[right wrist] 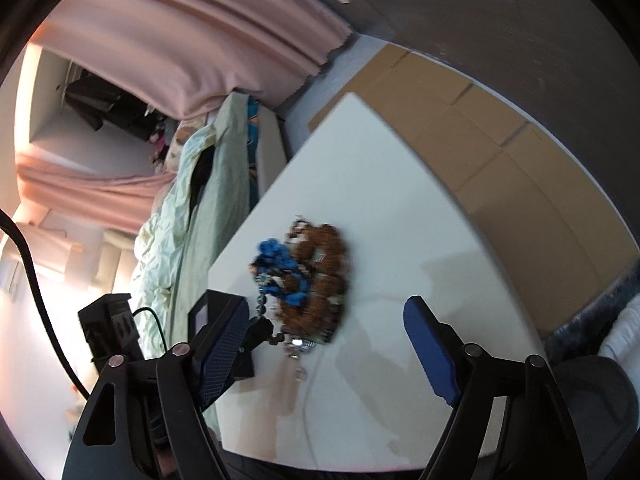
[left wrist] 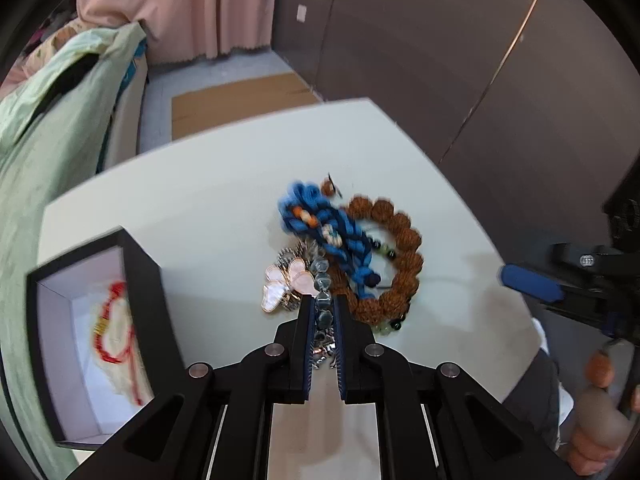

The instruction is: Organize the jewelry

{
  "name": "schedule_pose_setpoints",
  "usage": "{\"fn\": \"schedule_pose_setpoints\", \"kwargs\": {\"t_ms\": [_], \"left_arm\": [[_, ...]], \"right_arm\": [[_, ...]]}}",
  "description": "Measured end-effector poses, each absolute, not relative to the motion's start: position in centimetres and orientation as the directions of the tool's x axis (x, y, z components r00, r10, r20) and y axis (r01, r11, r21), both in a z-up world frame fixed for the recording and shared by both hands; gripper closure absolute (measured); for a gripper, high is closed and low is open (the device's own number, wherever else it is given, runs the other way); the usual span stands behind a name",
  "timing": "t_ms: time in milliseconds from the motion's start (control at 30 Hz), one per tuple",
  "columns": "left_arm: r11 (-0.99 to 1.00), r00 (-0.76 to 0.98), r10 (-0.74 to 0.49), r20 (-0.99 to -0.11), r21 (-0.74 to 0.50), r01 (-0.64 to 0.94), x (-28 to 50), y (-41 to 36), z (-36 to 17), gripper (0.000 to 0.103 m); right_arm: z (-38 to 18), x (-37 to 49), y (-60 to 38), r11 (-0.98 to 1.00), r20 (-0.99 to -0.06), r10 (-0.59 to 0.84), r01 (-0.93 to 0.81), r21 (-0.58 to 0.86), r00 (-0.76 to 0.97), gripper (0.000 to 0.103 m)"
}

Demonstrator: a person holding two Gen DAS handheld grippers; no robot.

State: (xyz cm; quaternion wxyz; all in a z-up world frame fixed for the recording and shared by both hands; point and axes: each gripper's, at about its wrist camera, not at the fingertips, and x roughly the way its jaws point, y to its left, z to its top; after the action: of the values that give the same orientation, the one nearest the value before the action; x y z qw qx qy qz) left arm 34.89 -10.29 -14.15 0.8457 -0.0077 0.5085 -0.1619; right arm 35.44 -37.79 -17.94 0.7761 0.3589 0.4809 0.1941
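A heap of jewelry lies on the white table (left wrist: 200, 184): a blue braided cord bracelet (left wrist: 332, 232), a brown bead bracelet (left wrist: 400, 248), a pink-white clover piece (left wrist: 288, 284) and a grey crystal bead bracelet (left wrist: 323, 300). My left gripper (left wrist: 323, 312) is shut on the grey crystal bracelet. A black box (left wrist: 144, 280) with a white lining stands at the left and holds a red string bracelet (left wrist: 110, 328). My right gripper (right wrist: 328, 344) is open and empty, above the table just short of the heap (right wrist: 312, 276).
A bed with a pale green quilt (left wrist: 52, 128) runs along the table's left side. Cardboard (right wrist: 500, 144) lies on the floor beyond the table. Dark wardrobe doors (left wrist: 460, 60) stand behind. The right gripper also shows at the right edge of the left wrist view (left wrist: 532, 284).
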Motion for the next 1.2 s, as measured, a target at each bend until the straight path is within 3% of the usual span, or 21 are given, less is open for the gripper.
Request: {"fn": "schedule_pose_setpoints", "kwargs": {"t_ms": [367, 533, 667, 833, 900, 1033, 1200], "left_arm": [[0.949, 0.52, -0.309, -0.796, -0.218, 0.23, 33.9, -6.2, -9.0, 0.094], [0.948, 0.554, -0.316, -0.771, -0.236, 0.212, 33.5, -4.4, -7.3, 0.094], [0.948, 0.574, -0.319, -0.754, -0.248, 0.201, 33.2, -3.4, -6.3, 0.094], [0.947, 0.591, -0.322, -0.74, -0.261, 0.189, 33.1, -2.1, -5.6, 0.094], [0.945, 0.597, -0.325, -0.733, -0.27, 0.184, 33.0, -1.6, -5.3, 0.094], [0.946, 0.621, -0.321, -0.715, -0.279, 0.167, 32.9, -0.3, -4.4, 0.094], [0.949, 0.634, -0.305, -0.71, -0.282, 0.141, 32.8, 1.2, -4.1, 0.094]], "right_arm": [[-18.2, 38.6, -31.4, 0.68, -0.624, 0.696, -0.048, 0.731, 0.356, 0.033], [-18.5, 39.6, -30.7, 0.722, -0.666, 0.659, -0.043, 0.691, 0.35, 0.034], [-18.7, 40.9, -30.0, 0.755, -0.705, 0.629, -0.043, 0.654, 0.329, 0.044], [-19.3, 41.8, -29.4, 0.803, -0.757, 0.575, -0.04, 0.594, 0.309, 0.048], [-19.8, 42.0, -29.0, 0.83, -0.788, 0.541, -0.038, 0.557, 0.294, 0.058], [-19.8, 42.1, -29.0, 0.85, -0.809, 0.513, -0.033, 0.526, 0.287, 0.093], [-17.7, 41.1, -29.7, 0.824, -0.77, 0.544, -0.042, 0.564, 0.332, 0.093]]}}
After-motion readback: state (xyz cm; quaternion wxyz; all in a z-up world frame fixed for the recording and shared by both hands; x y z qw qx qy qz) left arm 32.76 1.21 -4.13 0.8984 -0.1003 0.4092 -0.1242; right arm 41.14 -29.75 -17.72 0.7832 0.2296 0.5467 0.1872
